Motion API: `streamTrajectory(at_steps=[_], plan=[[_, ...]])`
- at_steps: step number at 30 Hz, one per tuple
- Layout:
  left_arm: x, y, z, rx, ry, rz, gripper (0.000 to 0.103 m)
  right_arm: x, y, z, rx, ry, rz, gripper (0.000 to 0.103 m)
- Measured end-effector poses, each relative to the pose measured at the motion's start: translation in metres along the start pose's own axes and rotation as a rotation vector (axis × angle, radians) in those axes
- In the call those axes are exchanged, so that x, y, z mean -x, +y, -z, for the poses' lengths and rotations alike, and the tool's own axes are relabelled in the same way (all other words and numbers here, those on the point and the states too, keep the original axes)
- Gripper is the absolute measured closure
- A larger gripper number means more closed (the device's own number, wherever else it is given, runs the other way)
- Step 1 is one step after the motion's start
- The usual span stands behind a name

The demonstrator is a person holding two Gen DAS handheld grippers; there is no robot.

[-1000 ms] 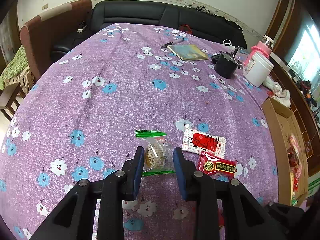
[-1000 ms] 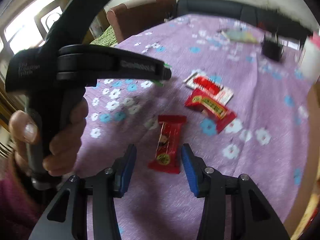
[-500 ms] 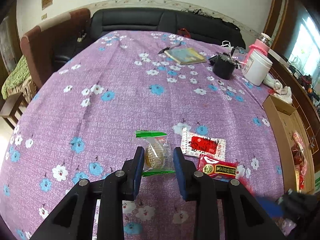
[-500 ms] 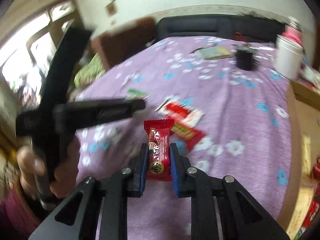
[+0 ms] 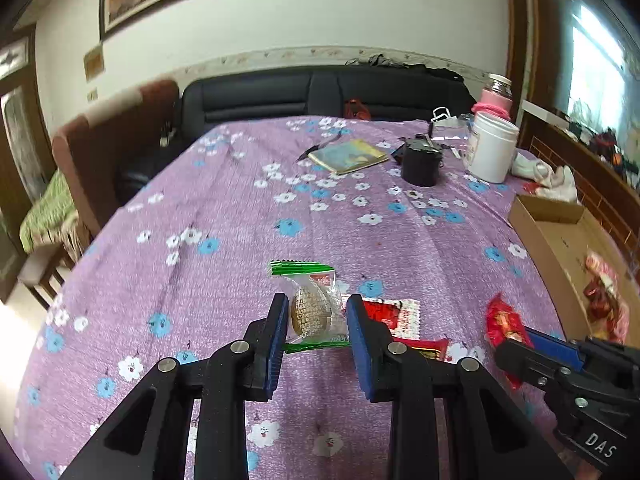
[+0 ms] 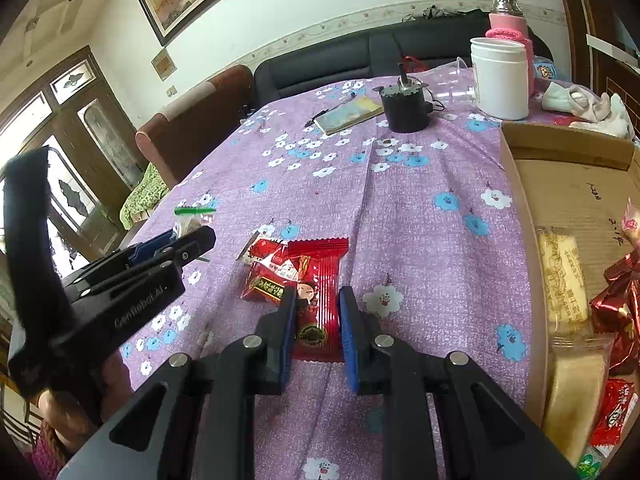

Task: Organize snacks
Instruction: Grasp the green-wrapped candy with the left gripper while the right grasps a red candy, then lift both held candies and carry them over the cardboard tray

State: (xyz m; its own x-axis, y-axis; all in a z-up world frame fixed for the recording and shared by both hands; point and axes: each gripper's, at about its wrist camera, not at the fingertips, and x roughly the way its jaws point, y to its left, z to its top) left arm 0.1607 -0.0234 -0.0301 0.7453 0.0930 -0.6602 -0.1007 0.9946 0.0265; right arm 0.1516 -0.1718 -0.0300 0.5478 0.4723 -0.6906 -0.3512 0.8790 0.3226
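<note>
Now, my right hand-held gripper (image 6: 318, 322) is clamped on the red snack packet (image 6: 318, 292) above the bench (image 6: 400, 208) | my left hand-held gripper (image 5: 316, 330) grips the green-edged cookie packet (image 5: 312, 304) | beyond lie two red packets (image 6: 266, 268) | cardboard box (image 6: 568, 184) of snacks to the right.

Soft daylight from blown-out side windows; sharp centre, fisheye-bent, dark-vignetted edges.

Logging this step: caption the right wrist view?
Right gripper shut on red snack packet, cardboard box alongside.
</note>
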Motion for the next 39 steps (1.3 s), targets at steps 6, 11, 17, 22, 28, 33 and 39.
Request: streamTrajectory(at_steps=[6,11,17,22,28,33,39], plan=[[0.016,-0.02,0.005,-0.098,-0.094,-0.047,0.071,-0.001,0.0,0.001,0.011,0.002,0.025,0.083],[0.02,-0.028,0.008,-0.131,-0.113,-0.052,0.071,0.001,-0.003,0.001,-0.001,-0.005,0.03,0.083],[0.018,-0.032,0.01,-0.14,-0.104,-0.051,0.071,0.004,-0.005,0.0,-0.008,-0.013,0.037,0.083],[0.017,-0.032,0.011,-0.135,-0.095,-0.047,0.071,0.004,-0.006,0.0,-0.006,-0.016,0.052,0.083],[0.016,-0.034,0.012,-0.141,-0.093,-0.047,0.071,0.004,-0.007,0.0,-0.006,-0.016,0.067,0.083],[0.021,-0.036,0.013,-0.153,-0.117,-0.06,0.071,0.007,-0.005,-0.001,0.004,-0.023,0.067,0.083],[0.021,-0.037,0.014,-0.157,-0.117,-0.063,0.071,0.009,-0.003,0.0,0.011,-0.027,0.072,0.083]])
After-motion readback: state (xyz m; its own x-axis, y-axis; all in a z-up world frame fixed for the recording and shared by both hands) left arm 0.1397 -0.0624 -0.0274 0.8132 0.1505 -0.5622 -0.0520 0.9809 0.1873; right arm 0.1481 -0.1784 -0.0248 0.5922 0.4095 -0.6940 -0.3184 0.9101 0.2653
